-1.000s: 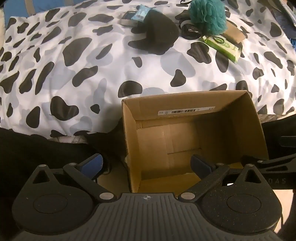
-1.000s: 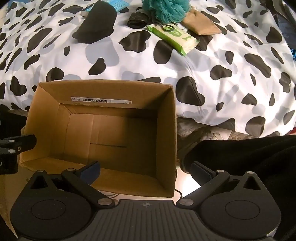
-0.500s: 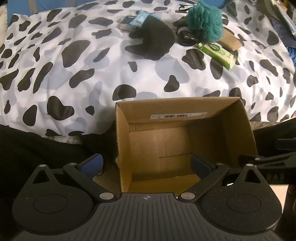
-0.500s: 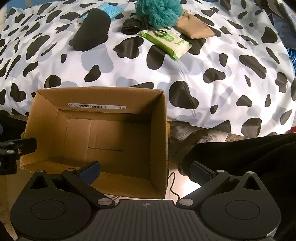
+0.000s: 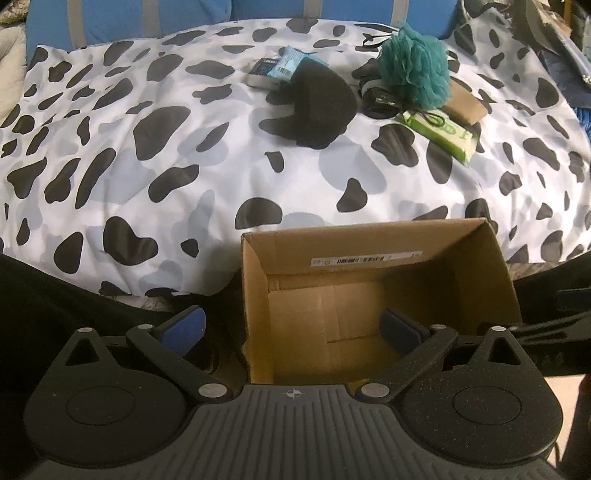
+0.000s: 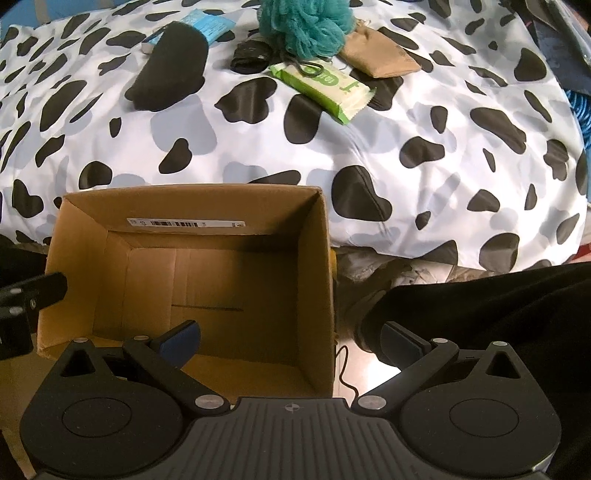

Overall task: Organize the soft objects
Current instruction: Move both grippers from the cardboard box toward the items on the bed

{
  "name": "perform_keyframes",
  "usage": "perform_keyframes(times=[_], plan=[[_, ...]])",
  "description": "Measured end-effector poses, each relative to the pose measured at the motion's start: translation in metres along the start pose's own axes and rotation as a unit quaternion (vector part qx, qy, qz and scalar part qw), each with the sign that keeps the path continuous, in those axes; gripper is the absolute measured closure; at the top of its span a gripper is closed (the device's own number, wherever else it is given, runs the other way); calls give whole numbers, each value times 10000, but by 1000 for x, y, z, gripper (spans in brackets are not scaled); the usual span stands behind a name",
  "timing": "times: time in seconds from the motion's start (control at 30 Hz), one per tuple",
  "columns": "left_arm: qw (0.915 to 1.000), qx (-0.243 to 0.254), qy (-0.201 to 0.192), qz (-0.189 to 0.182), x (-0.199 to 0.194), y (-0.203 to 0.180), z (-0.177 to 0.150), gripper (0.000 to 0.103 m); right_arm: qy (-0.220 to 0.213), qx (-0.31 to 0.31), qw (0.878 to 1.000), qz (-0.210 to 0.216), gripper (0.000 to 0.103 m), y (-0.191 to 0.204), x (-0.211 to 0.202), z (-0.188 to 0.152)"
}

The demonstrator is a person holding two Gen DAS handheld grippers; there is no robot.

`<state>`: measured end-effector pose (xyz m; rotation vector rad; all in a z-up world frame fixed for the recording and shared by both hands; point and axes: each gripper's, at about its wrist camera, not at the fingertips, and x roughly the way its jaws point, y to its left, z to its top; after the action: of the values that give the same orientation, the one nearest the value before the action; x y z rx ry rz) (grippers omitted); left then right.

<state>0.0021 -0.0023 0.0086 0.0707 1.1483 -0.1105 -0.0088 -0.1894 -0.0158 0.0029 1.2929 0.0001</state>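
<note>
Sponge (image 6: 304,26), a teal mesh puff lying far back on the spotted bedspread (image 6: 406,122) beyond the empty box (image 6: 321,258), probably weighs little and squashes easily, so either wide-open, empty gripper, left (image 5: 293,328) or right (image 6: 290,341), should pinch its bunched middle.

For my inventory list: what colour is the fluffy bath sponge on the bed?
The bath sponge is teal, a blue-green. The left wrist view shows it best.

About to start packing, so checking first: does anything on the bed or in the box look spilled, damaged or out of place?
Nothing stands out. The brown cardboard box sits upright, open and empty. The teal mesh bath pouf, green wipes packet and black soft pouch lie clustered, intact, on the cow-print duvet.
</note>
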Motion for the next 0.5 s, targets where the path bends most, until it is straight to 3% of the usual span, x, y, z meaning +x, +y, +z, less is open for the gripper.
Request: perform_keyframes(times=[0.5], plan=[[9999,-17,12,-109,-2,-1,2,0,-202,87,9997,72,0,-6,-2,6]])
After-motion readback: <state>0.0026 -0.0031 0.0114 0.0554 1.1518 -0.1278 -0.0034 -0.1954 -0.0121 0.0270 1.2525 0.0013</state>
